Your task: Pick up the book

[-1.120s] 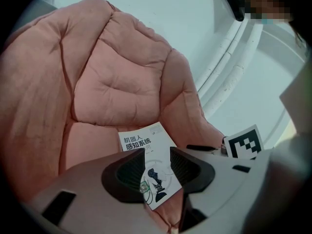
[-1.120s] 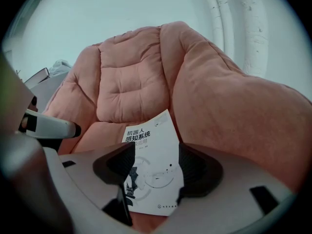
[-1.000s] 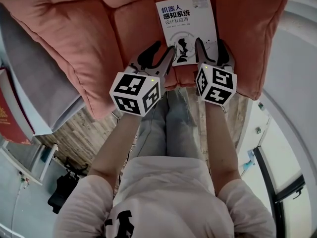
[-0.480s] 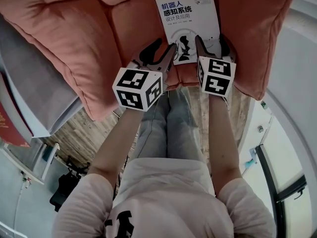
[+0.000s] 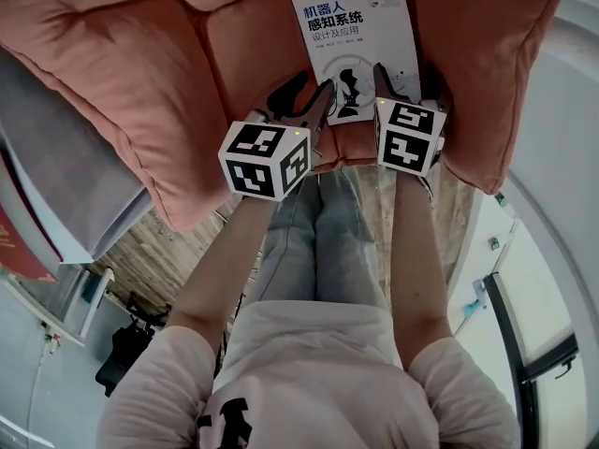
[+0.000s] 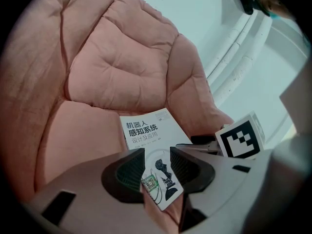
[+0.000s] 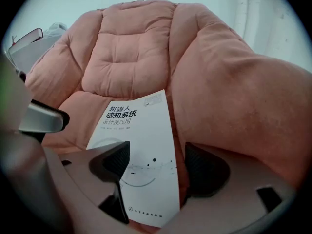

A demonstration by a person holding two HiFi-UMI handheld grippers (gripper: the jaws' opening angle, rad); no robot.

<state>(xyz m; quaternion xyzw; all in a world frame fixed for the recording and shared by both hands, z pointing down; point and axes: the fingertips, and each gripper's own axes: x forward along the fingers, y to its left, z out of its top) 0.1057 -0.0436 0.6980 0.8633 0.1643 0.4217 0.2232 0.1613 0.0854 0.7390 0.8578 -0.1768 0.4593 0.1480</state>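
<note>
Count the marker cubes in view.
2. The left cube tops the left gripper; the right cube tops the right gripper, whose jaws have just been opening with the book between them. None seems hidden.

White paperback book [image 5: 353,47], dark title print, lying flat face-up on pink armchair seat [image 5: 257,54]

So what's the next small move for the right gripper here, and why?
Probably lower the right gripper onto the book at its right edge. The gripper's jaws have just been opening and stand apart, with that edge between them, ungripped. The book lies flat on the sofa cushion.
</note>
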